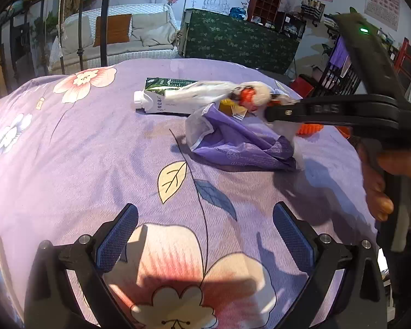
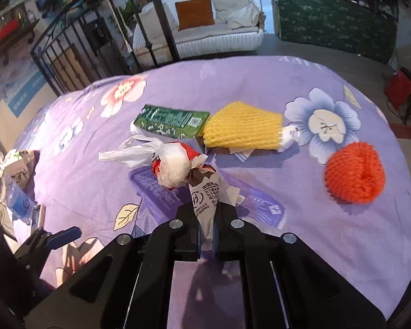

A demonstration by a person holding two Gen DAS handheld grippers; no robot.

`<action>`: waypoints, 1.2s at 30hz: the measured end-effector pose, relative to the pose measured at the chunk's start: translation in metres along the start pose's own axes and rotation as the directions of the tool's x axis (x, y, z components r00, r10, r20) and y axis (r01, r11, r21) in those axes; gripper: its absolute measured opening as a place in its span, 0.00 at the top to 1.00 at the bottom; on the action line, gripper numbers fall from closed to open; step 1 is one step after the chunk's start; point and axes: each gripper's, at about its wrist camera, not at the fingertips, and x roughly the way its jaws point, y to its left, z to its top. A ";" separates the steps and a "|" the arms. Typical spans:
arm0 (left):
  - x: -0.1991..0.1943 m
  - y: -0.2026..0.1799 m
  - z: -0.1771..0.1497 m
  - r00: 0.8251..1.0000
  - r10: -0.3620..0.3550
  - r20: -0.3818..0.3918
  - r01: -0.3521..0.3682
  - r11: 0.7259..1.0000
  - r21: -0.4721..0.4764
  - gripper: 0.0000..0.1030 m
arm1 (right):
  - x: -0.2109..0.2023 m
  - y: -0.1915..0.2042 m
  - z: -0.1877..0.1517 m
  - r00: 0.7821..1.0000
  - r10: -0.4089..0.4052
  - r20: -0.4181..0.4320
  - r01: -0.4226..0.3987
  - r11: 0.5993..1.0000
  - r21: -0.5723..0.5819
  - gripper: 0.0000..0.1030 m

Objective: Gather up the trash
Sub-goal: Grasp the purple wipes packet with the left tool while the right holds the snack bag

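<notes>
My right gripper is shut on a crumpled white, red and brown plastic wrapper bag and holds it just above the bed; it also shows in the left wrist view. Under it lies a purple plastic package. Behind are a green milk carton, a yellow foam net and an orange foam net ball. My left gripper is open and empty, low over the bedspread in front of the trash.
The purple flowered bedspread covers the whole bed. A cardboard box with plastic bottles sits at the bed's left side. A black metal bed frame, a white sofa and a green-covered table stand behind.
</notes>
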 end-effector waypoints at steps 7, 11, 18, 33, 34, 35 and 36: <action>0.013 -0.009 0.024 0.998 -0.056 0.020 0.056 0.998 -0.016 0.06 | -0.041 -0.014 -0.008 0.993 -0.071 0.099 0.067 0.997 0.038 0.94; 0.029 -0.012 0.039 0.992 -0.122 0.004 0.122 0.988 -0.094 0.06 | -0.058 -0.026 -0.016 0.989 -0.087 0.122 0.078 0.994 0.076 0.94; 0.059 -0.021 0.052 0.974 -0.221 -0.043 0.206 0.951 -0.233 0.07 | -0.075 -0.043 -0.036 0.987 -0.098 0.125 0.082 0.988 0.132 0.94; 0.075 -0.030 0.058 0.992 -0.118 -0.052 0.104 0.971 -0.216 0.82 | -0.111 -0.078 -0.077 0.977 -0.136 0.164 0.090 0.962 0.259 0.94; 0.073 -0.030 0.057 0.992 -0.119 -0.044 0.107 0.971 -0.212 0.84 | -0.112 -0.080 -0.080 0.977 -0.139 0.163 0.092 0.959 0.266 0.94; 0.068 -0.032 0.057 0.992 -0.119 -0.032 0.110 0.973 -0.203 0.84 | -0.113 -0.083 -0.082 0.976 -0.141 0.163 0.093 0.958 0.273 0.94; 0.063 -0.033 0.056 0.993 -0.119 -0.019 0.113 0.975 -0.191 0.84 | -0.114 -0.086 -0.084 0.976 -0.144 0.162 0.095 0.956 0.279 0.94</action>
